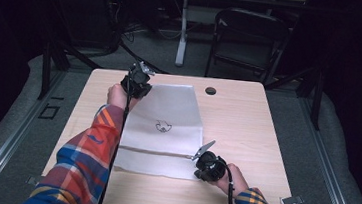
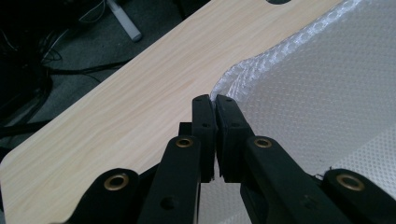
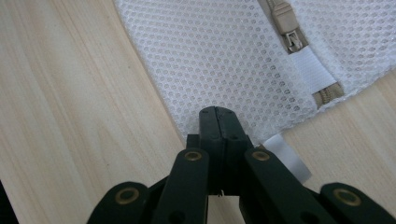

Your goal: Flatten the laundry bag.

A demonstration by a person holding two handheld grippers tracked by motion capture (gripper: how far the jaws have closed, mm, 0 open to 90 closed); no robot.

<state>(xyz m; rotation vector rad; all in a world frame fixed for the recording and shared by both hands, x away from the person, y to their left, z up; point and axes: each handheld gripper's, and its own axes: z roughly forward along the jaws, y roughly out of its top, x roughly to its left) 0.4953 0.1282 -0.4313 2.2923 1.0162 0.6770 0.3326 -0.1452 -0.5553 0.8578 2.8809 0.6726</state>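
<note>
Dark room, pale wood table (image 1: 247,118); white mesh laundry bag (image 1: 166,126) lies flat on it, long axis running away from the person, zipper (image 3: 285,23) across the near end; left gripper (image 2: 215,105) has its jaws pressed together on the far left corner; right gripper (image 3: 218,116) is pinched closed on the near right corner, zipper pull just beyond its tips; bag spans diagonally between both jaw pairs; left hand holds the far end, judged the one to lead any fold.

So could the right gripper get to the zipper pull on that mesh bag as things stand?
Probably yes, but not right away. The right gripper is shut on the mesh bag at its corner. The zipper pull lies close by with nothing over it, so it would have to let go first.
</note>
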